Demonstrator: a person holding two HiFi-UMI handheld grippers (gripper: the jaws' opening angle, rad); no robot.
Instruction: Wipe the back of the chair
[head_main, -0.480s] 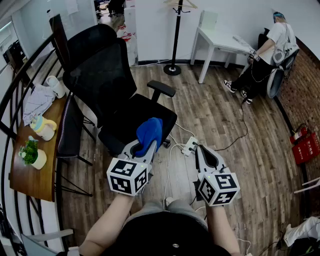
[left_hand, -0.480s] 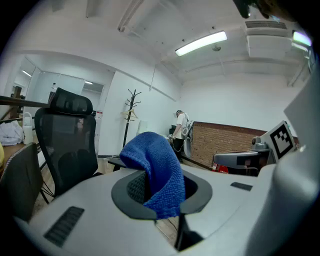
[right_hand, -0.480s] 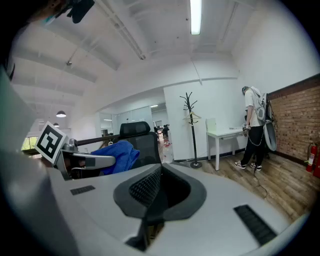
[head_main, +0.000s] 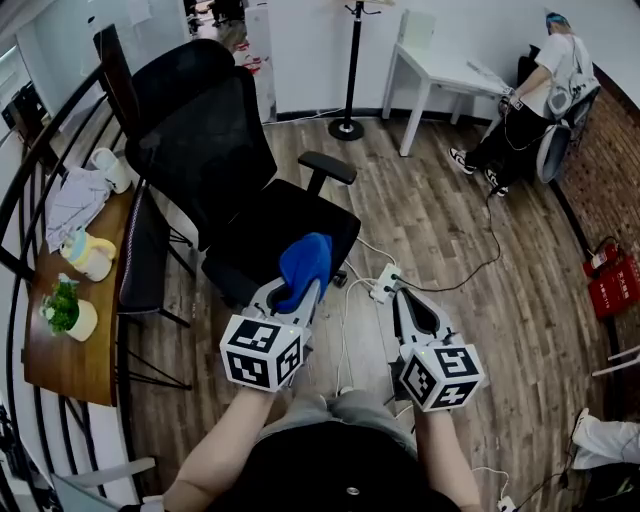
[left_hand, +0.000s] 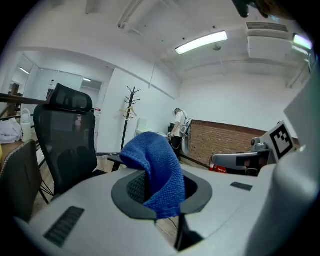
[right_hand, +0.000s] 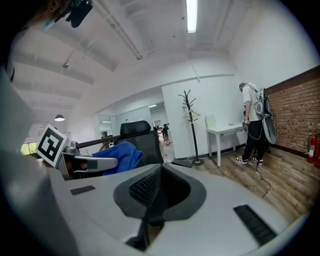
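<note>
Left claw (head_main: 297, 290): clamped on my blue cloth (head_main: 306, 262), which bunches above the jaws and hangs over their front. Position: lower centre of the head view, at the front edge of the seat (head_main: 285, 225).
Right claw (head_main: 405, 298): jaws pressed together, nothing between them; just right of centre, over the wood floor (head_main: 450, 250).
Chair (head_main: 205, 140): black mesh back, upper left of frame, well apart from the cloth.
Change since half a second ago: everything sits a shade rightward in frame; my claws keep their places relative to the chair, grips unchanged.
</note>
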